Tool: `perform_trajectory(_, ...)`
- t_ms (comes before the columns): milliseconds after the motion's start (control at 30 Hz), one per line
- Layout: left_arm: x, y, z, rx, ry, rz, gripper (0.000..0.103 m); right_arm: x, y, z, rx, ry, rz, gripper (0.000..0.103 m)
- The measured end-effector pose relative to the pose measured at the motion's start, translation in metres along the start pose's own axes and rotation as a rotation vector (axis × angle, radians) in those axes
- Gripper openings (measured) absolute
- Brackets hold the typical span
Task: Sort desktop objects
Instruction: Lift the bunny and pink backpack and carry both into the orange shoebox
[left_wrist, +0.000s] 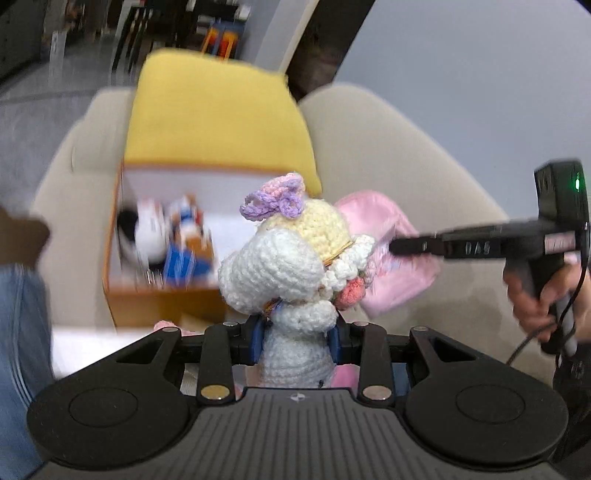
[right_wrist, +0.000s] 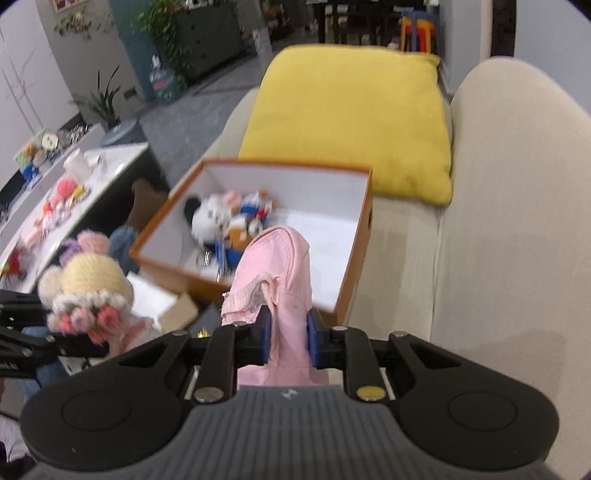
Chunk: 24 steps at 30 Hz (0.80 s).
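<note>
The open orange box (right_wrist: 347, 280) on the sofa lies ahead of both grippers, and the right hand-held gripper (right_wrist: 289, 341), clamped on a pink cloth item (right_wrist: 280, 266) that stands upright between its pads, is the nearer, almost over the box's near wall. The left hand-held gripper (left_wrist: 295, 341) grips a crocheted doll (left_wrist: 291, 273) by its body (head up), with the box ahead to its left.
</note>
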<state>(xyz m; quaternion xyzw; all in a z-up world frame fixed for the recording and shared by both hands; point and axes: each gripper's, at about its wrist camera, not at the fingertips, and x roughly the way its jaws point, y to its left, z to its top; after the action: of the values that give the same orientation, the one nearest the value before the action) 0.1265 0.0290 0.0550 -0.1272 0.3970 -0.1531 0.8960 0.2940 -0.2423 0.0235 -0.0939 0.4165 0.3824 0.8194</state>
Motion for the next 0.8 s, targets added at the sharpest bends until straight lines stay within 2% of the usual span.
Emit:
perform_trajectory(133, 0.013, 0.009, 0.040, -0.011, -0.023, -0.008, 0.038, 0.004, 0.000, 0.027, 0.014, -0.038, -0.034, 0.020)
perform_trajectory(233, 0.039, 0.018, 0.064, -0.034, -0.002, -0.017, 0.038, 0.022, 0.005, 0.045, -0.003, -0.035, -0.061, 0.020)
perform_trajectory(367, 0.095, 0.034, 0.086, -0.088, 0.065, -0.026, 0.038, 0.063, 0.008, 0.063, -0.017, 0.002, -0.123, 0.020)
perform_trajectory(433, 0.123, 0.043, 0.089, -0.116, 0.108, -0.024, 0.038, 0.087, 0.004, 0.069, -0.021, 0.036, -0.156, 0.020)
perform_trajectory(600, 0.190, 0.069, 0.091, -0.182, 0.198, 0.011, 0.038, 0.138, -0.004, 0.083, -0.004, 0.125, -0.172, 0.020)
perform_trajectory(800, 0.233, 0.091, 0.092, -0.236, 0.253, 0.043, 0.038, 0.185, -0.003, 0.091, -0.030, 0.189, -0.203, 0.020)
